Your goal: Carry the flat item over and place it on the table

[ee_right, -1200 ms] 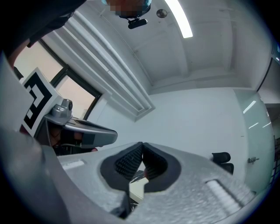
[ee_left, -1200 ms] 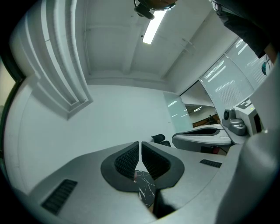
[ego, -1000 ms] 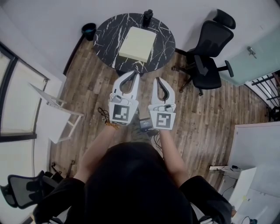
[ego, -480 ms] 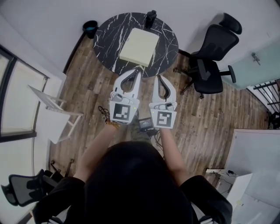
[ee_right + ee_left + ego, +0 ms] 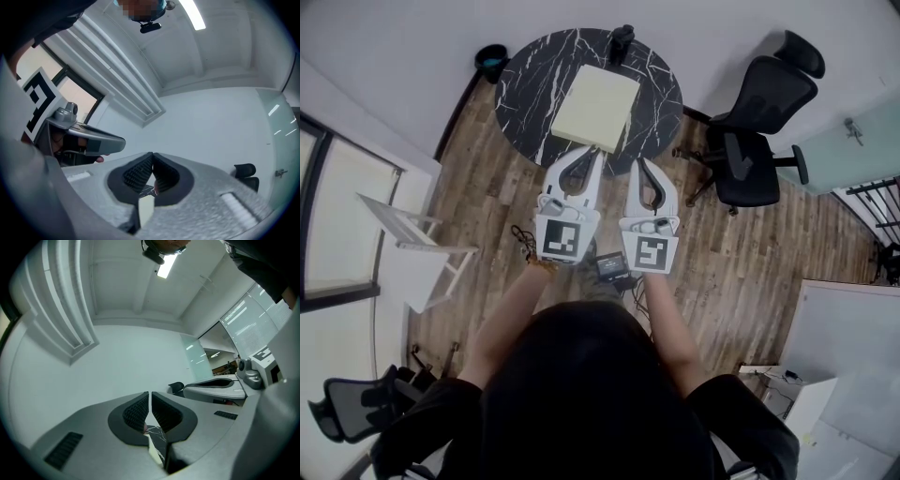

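Two side by side at near edge of bench [image 5: 517, 82]: left claw [image 5: 596, 154], right claw [image 5: 636, 166], each closed together, empty; pale flat pad [image 5: 595, 107] lying mid-bench.

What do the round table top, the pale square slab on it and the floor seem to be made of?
Table top: black with white veins, so polished marble or a marble-look laminate. Slab: pale yellow, matte, plain; perhaps foam or board, I cannot tell which. Floor: brown planks with seams and grain, so wood or wood-look covering.
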`<state>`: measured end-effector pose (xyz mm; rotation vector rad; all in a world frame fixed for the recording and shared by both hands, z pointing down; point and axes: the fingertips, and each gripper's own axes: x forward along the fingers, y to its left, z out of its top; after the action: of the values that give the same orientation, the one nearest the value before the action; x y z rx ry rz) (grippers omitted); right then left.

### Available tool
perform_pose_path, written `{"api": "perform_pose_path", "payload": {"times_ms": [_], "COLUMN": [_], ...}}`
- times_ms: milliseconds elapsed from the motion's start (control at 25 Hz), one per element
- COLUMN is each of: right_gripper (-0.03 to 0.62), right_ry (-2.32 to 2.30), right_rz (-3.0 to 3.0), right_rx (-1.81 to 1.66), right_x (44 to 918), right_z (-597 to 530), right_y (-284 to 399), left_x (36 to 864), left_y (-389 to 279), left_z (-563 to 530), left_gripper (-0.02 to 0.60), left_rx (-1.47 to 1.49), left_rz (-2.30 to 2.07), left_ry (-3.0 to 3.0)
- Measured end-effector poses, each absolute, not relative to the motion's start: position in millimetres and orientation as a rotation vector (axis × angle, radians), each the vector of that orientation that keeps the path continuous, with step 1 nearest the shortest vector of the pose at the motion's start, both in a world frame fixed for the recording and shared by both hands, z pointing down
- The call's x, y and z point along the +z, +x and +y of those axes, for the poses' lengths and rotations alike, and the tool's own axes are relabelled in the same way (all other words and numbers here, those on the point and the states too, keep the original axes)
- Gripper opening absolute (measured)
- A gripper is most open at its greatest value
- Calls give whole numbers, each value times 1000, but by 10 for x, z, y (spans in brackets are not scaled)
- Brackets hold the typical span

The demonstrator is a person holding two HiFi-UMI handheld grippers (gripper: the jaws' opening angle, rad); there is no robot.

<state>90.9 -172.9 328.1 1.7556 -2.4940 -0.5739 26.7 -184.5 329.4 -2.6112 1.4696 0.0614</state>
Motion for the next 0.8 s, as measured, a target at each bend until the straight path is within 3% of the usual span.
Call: {"api": "perform_pose_path", "payload": {"times_ms": [800], "right_gripper": [-2], "right_ry": [1704], "right_rz": [-2515], "right_rx": [-526], "right_x": [3372], "right_z": [-2659], "right_y": [1011], "left_x": [3358], "left_y": [428], "left_z": [-2728], "left_gripper": [15], "left_rx": [39], "left_rz": [1506], "left_ry": [-2607]}}
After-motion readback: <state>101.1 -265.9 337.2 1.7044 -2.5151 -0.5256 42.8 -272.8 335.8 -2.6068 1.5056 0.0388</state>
